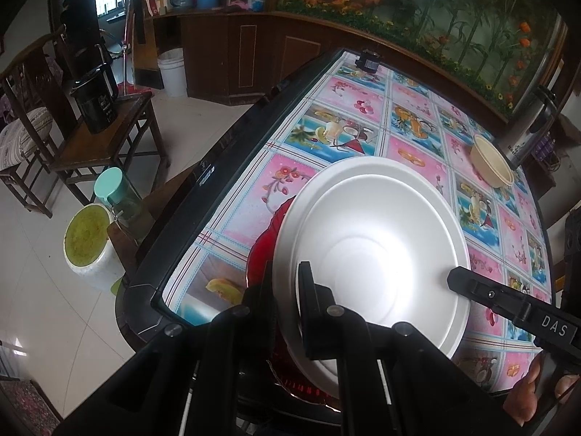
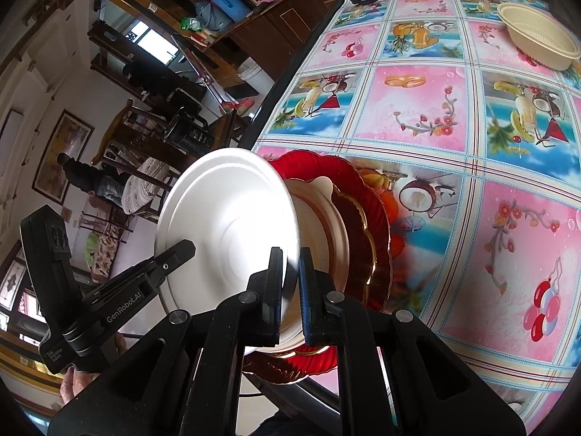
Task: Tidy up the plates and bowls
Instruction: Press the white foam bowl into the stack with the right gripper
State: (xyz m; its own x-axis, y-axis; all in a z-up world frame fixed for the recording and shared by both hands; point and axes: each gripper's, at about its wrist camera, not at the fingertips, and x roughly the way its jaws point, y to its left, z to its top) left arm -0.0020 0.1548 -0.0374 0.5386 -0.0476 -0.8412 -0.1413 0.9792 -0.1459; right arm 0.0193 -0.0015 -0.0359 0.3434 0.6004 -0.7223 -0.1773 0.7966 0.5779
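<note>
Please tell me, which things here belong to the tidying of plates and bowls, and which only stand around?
For the job: white plate, red plate, cream bowl, left gripper, right gripper.

Standing around: black kettle, green-lidded jar, white bucket, wooden chair.

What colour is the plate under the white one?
Red plate with a gold scalloped rim, clearest in the right wrist view.

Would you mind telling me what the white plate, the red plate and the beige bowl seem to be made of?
White plate: matte, opaque, thin rim, likely foam or moulded pulp, possibly plastic.
Red plate: translucent, glossy, ribbed, gold scalloped edge, so glass or clear plastic.
Beige bowl: dull, ribbed wall, thin rim, probably disposable plastic or pulp.
</note>
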